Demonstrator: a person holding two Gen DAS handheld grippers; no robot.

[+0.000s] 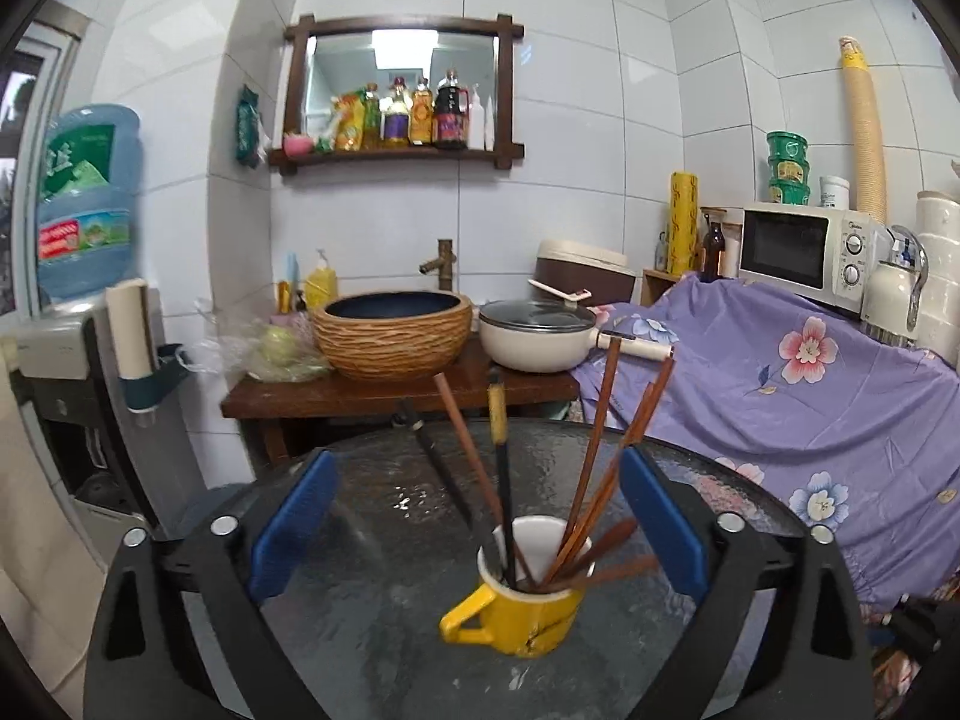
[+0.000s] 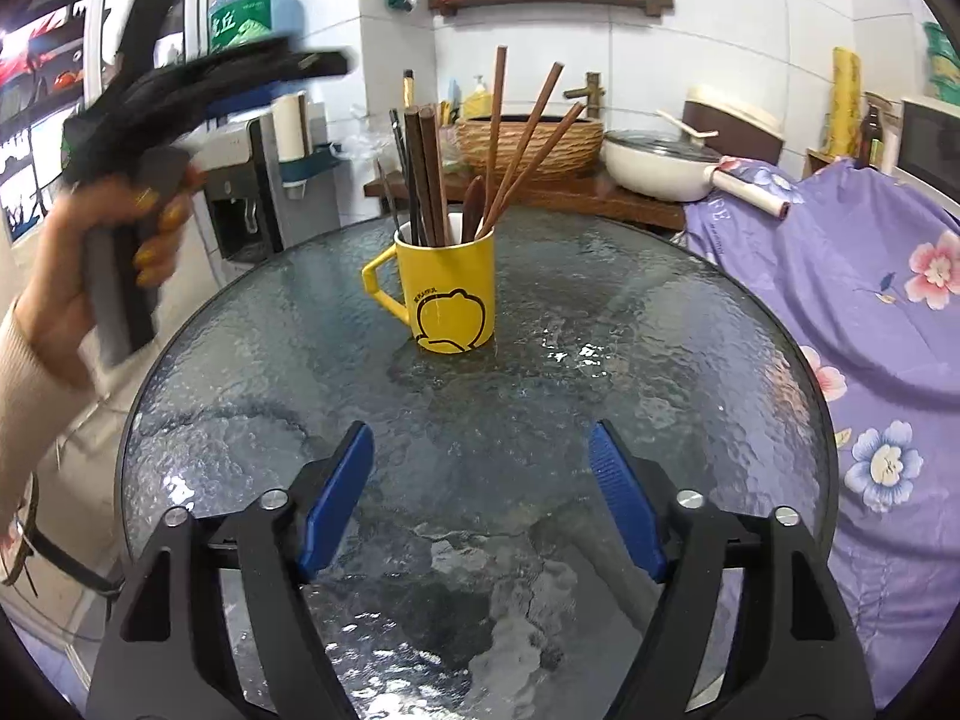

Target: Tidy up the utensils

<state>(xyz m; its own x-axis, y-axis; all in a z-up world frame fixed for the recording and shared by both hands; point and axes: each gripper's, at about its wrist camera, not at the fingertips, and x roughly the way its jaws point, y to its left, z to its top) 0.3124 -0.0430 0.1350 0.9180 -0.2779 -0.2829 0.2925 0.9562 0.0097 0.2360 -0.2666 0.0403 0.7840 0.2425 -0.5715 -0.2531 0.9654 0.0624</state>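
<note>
A yellow mug (image 1: 528, 600) stands upright on the round glass table (image 1: 372, 570). It holds several wooden chopsticks (image 1: 600, 450) and dark utensils that lean outward. My left gripper (image 1: 480, 516) is open and empty, raised just above and behind the mug, its blue pads either side of the utensils. In the right wrist view the mug (image 2: 450, 294) stands near the table's middle, with chopsticks (image 2: 498, 138) upright in it. My right gripper (image 2: 480, 480) is open and empty, low over the near part of the table (image 2: 660, 360). The left hand and its tool (image 2: 132, 180) show blurred at the left.
A wooden counter behind the table carries a woven basin (image 1: 393, 330) and a white lidded pan (image 1: 534, 333). A purple floral cloth (image 1: 810, 390) covers furniture at the right, with a microwave (image 1: 804, 252) on it. A water dispenser (image 1: 84, 312) stands at the left.
</note>
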